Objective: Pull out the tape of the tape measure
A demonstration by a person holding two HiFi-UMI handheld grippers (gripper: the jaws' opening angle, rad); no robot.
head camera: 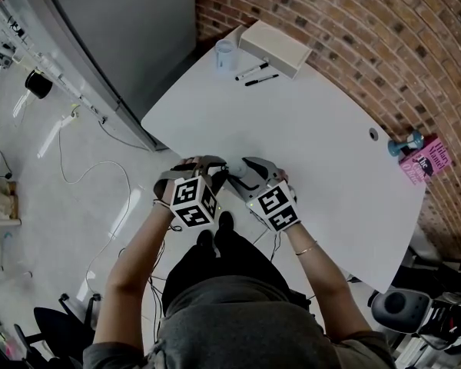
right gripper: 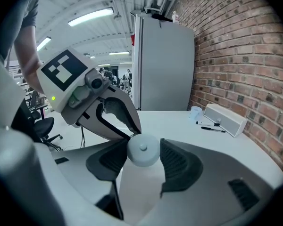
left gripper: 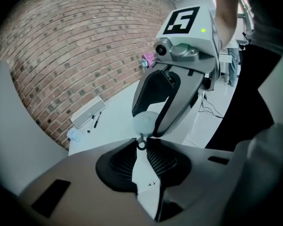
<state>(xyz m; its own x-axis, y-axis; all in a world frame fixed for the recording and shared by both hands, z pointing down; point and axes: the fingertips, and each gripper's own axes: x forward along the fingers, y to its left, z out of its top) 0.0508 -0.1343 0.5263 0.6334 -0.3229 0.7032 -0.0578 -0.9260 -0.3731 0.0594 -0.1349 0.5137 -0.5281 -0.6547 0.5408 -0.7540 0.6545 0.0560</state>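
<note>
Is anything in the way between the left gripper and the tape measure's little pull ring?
Nothing visible. The left gripper has its tips pinched on the pull ring, right beside the round tape measure that the right gripper holds.

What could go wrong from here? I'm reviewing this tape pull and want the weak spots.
The left gripper meets the pull ring only at its tips, so the ring may slip free once pulling starts. The right gripper pinches the round tape measure across its sides; it could twist or pop out. Both are at the table edge, so a dropped tape measure may fall to the floor.
</note>
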